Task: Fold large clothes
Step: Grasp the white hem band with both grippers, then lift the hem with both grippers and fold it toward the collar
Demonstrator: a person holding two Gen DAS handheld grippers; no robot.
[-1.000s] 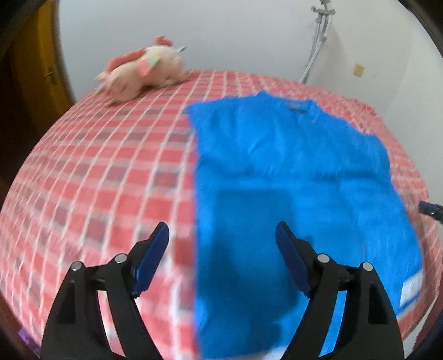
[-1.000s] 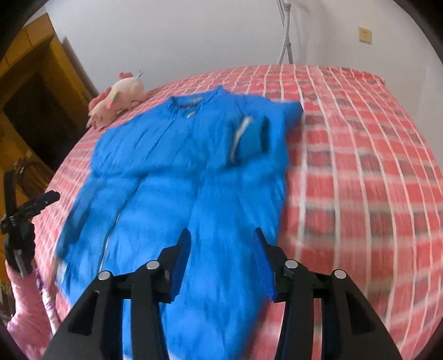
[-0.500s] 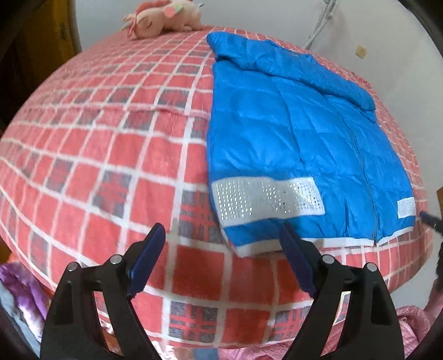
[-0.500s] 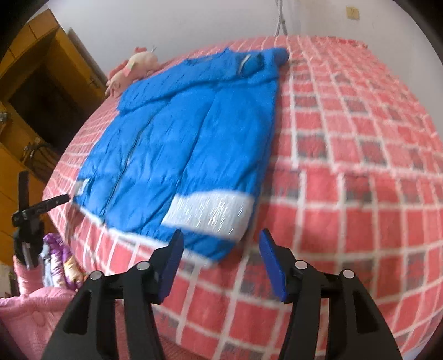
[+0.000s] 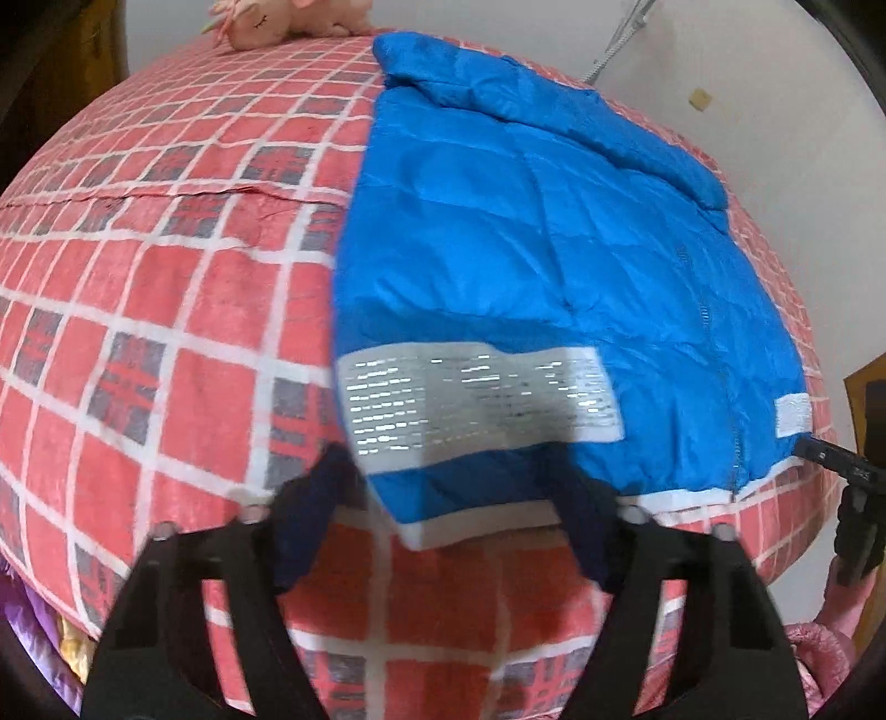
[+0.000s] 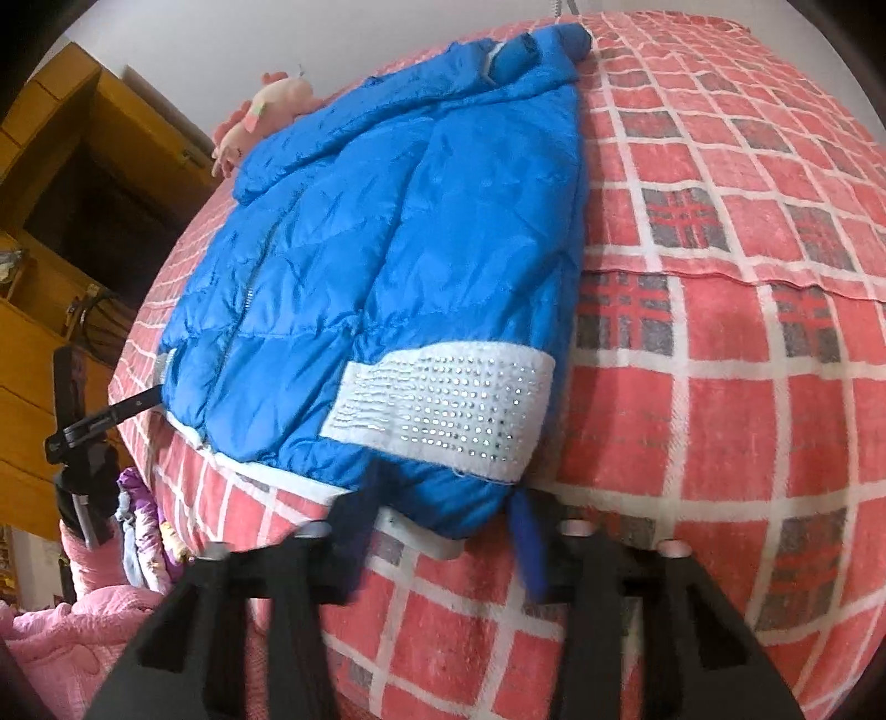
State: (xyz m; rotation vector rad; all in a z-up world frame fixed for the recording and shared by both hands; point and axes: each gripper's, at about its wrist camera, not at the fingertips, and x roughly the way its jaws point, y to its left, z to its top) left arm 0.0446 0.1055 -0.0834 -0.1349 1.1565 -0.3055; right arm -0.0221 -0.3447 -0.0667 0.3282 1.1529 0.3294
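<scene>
A blue puffer jacket lies flat on the red checked bed, both sleeves folded inward, with a white studded band near its hem. My left gripper is open, its fingers on either side of the jacket's left hem corner. In the right wrist view the same jacket shows its white band; my right gripper is open, straddling the right hem corner. Neither holds the fabric.
A pink plush toy lies at the far end of the bed, also seen in the right wrist view. A wooden wardrobe stands to the left. Pink bedding lies below the bed edge.
Both grippers have pulled back from over the jacket's middle to its near hem and dropped low. They are now closer to the hem corners than half a second ago.
</scene>
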